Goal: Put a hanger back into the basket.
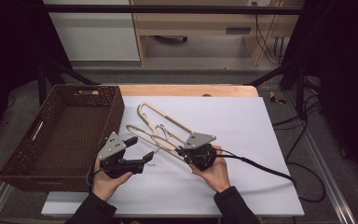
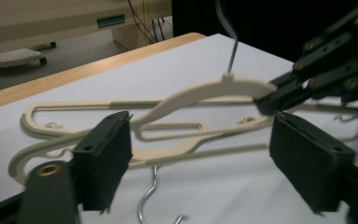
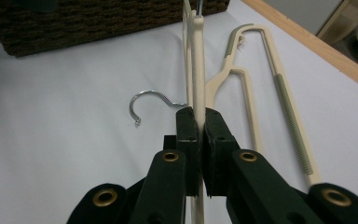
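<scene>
My right gripper (image 1: pixel 181 150) is shut on the thin edge of a cream plastic hanger (image 3: pixel 196 60), whose rim stands pinched between the pads (image 3: pixel 189 128). In the left gripper view that held hanger (image 2: pixel 205 91) rises on edge with its metal hook (image 2: pixel 231 51) pointing up, and the right gripper (image 2: pixel 279 100) grips its right end. My left gripper (image 2: pixel 205 163) stands open just in front of it, with nothing pressed by its pads (image 2: pixel 105 158). In the high view it (image 1: pixel 140 149) is left of the hangers (image 1: pixel 163 128). Another cream hanger (image 3: pixel 261 93) lies flat.
A dark woven basket (image 1: pixel 114 116) stands at the table's left side, close to my left hand. A loose metal hook (image 3: pixel 149 100) rests on the white tabletop (image 1: pixel 242 121). A wooden strip (image 1: pixel 186 90) borders the far edge. Cables trail to the right.
</scene>
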Demonstrator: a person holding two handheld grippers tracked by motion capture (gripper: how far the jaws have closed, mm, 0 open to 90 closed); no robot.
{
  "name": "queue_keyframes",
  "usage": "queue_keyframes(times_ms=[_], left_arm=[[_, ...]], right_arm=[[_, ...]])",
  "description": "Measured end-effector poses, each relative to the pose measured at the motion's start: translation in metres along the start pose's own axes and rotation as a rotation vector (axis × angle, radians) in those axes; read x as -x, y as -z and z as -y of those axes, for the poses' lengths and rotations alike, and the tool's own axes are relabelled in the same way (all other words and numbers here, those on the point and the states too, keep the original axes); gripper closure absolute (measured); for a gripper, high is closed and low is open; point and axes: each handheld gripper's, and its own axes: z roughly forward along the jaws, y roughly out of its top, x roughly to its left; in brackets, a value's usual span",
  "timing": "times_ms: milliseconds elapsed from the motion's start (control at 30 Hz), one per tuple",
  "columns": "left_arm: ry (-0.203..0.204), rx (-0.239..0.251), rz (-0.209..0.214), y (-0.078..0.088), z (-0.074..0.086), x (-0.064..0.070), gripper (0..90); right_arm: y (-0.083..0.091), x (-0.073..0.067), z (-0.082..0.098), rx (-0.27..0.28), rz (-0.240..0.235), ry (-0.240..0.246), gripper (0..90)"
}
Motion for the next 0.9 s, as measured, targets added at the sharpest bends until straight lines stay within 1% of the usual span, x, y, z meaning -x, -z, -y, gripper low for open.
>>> queue_keyframes(times_ms=[67,100,200,267,300,333,433,467,533,600,733,767,833,900], left_arm=[[-0.016,-0.008,0.018,0.005,0.001,-0.002,18.2],[-0.025,-0.013,0.024,0.007,0.001,-0.002,17.3],[-0.062,-0.025,0.042,0.011,-0.001,-0.001,17.2],[-0.086,-0.044,0.064,0.011,-0.003,0.001,18.2],[-0.103,-0.059,0.077,0.010,-0.004,0.004,19.3],[-0.119,-0.074,0.089,0.008,-0.005,0.007,21.0],[-0.159,-0.120,0.118,0.001,-0.003,0.013,27.6],[-0.172,-0.136,0.120,-0.002,-0.002,0.016,30.2],[-0.188,-0.168,0.136,-0.008,0.000,0.019,38.7],[-0.198,-0.179,0.145,-0.010,0.001,0.021,48.4],[-0.214,-0.209,0.183,-0.012,0.002,0.023,61.7],[-0.218,-0.212,0.181,-0.012,0.002,0.024,64.4],[-0.231,-0.228,0.180,-0.012,0.002,0.025,66.3],[-0.234,-0.236,0.174,-0.011,0.002,0.026,67.5]], right_arm=[[0.009,0.004,-0.003,0.015,-0.055,0.001,87.0],[0.013,0.006,-0.004,0.023,-0.102,0.005,87.1],[0.024,0.007,-0.008,0.031,-0.191,0.017,87.0],[0.029,0.006,-0.008,0.023,-0.234,0.030,87.0],[0.030,0.005,-0.007,0.017,-0.245,0.035,87.0],[0.031,0.003,-0.006,0.011,-0.266,0.047,87.0],[0.032,-0.002,-0.004,-0.001,-0.303,0.055,87.0],[0.031,-0.003,-0.003,-0.001,-0.317,0.063,87.0],[0.031,-0.005,-0.002,-0.011,-0.343,0.062,87.0],[0.029,-0.007,-0.001,-0.020,-0.363,0.076,87.0],[0.025,-0.009,0.002,-0.042,-0.380,0.078,87.0],[0.024,-0.009,0.002,-0.042,-0.383,0.081,87.0],[0.022,-0.009,0.002,-0.050,-0.391,0.079,86.9],[0.022,-0.008,0.002,-0.054,-0.392,0.074,86.7]])
